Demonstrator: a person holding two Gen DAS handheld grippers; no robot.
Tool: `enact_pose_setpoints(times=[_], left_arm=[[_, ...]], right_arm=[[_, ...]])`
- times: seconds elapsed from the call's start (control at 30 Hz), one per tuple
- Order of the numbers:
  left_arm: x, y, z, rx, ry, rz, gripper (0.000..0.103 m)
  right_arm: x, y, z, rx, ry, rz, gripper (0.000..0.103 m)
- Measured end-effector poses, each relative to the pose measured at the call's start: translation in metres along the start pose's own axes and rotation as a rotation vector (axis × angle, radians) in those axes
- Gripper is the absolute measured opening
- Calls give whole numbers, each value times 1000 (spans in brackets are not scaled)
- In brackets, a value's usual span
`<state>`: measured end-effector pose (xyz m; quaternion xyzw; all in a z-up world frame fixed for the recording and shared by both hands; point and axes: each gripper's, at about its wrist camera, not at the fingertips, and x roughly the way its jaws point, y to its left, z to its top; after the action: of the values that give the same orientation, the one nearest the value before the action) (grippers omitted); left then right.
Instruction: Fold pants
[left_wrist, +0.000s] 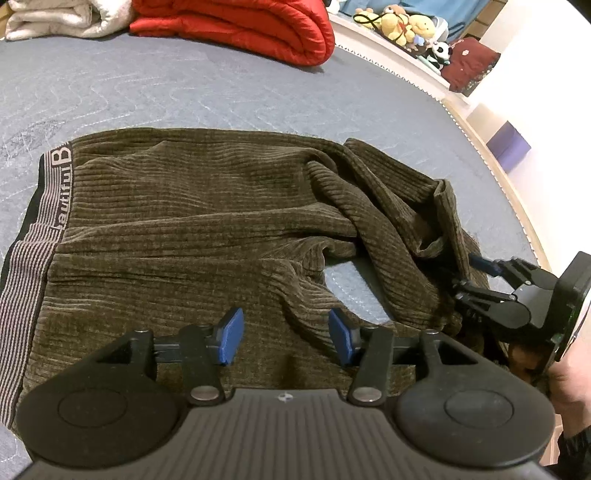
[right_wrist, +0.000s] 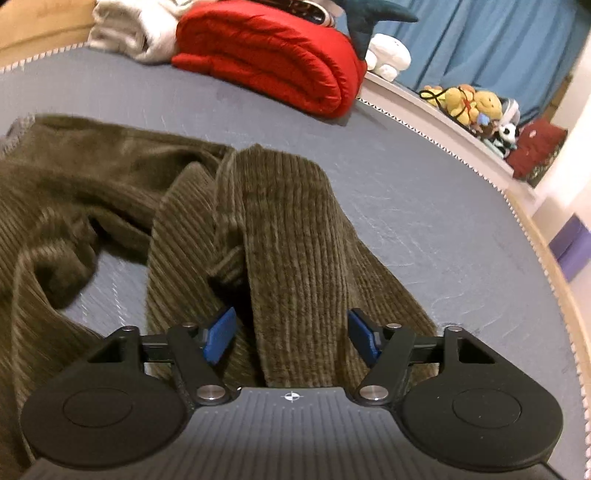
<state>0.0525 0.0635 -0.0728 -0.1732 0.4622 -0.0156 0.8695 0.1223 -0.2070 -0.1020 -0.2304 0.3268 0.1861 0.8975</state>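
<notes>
Olive corduroy pants (left_wrist: 192, 221) spread on grey-blue quilted bed (left_wrist: 155, 92), waistband at left. Red quilt (left_wrist: 240, 26), white blanket (left_wrist: 55, 18) at far end; plush toys (left_wrist: 406, 26) on ledge, blue curtain (right_wrist: 498, 44) behind. Left gripper (left_wrist: 286, 334) spread, empty, above pants. Right gripper (right_wrist: 291, 336) spread astride pant-leg fold, pads clear.

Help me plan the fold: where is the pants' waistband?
In the left wrist view, the striped waistband lies at the pants' left end on the grey bed cover, opposite the right gripper.
</notes>
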Motion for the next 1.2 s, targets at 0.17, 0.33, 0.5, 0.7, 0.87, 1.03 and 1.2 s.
enact_pose_setpoints(times=[0.17, 0.33, 0.5, 0.7, 0.87, 1.03, 1.2], left_arm=[[3, -4, 0, 7, 2, 5, 57], [3, -4, -1, 5, 0, 9, 57], [3, -2, 1, 3, -6, 9, 57], [5, -5, 4, 14, -5, 6, 57], [8, -14, 3, 22, 4, -2, 58], [12, -20, -1, 44, 10, 0, 60], [15, -14, 0, 32, 11, 16, 61]], right_arm=[[-9, -19, -3, 61, -21, 28, 12], [-46, -61, -4, 236, -131, 18, 8], [-83, -123, -26, 508, -219, -5, 8], [-120, -184, -93, 871, -213, -147, 8], [-139, -209, -170, 1186, -69, -430, 8], [-135, -235, -270, 1634, 178, -550, 9], [-150, -247, -291, 1710, 132, -607, 20]])
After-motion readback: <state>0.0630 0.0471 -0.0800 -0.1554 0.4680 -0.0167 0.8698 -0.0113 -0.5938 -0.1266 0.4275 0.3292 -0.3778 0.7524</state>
